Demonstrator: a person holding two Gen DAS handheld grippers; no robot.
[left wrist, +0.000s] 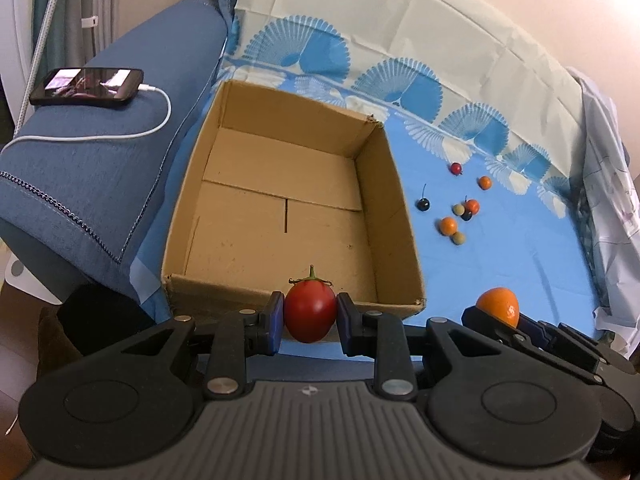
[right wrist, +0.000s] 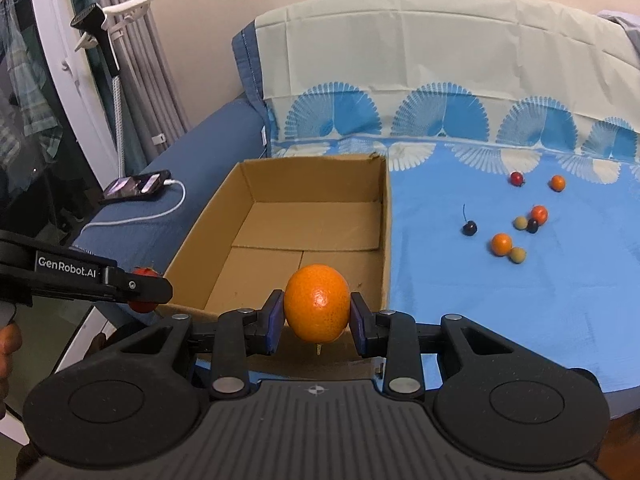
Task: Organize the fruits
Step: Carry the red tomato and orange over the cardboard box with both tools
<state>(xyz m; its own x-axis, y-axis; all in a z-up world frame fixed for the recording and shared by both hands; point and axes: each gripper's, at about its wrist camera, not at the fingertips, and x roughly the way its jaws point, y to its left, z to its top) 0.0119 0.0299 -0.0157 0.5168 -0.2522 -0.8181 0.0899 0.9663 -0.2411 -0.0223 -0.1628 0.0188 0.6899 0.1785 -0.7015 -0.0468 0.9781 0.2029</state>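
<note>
Left gripper (left wrist: 310, 316) pinching glossy red stemmed tomato (left wrist: 310, 311) at near rim of open brown cardboard box (left wrist: 396, 200). Right gripper (right wrist: 316, 316) clamped on round orange citrus fruit (right wrist: 317, 302), same near rim. Small loose fruits (left wrist: 460, 212) scattered on blue patterned cloth (left wrist: 500, 264) right of box.

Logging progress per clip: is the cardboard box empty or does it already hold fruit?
Empty: the cardboard box shows only bare floor in both views; the tomato and orange remain gripped.

Tomato (right wrist: 143, 289) mostly hidden behind left tongs (right wrist: 150, 289); small far fruits (left wrist: 460, 210) too tiny to identify
</note>
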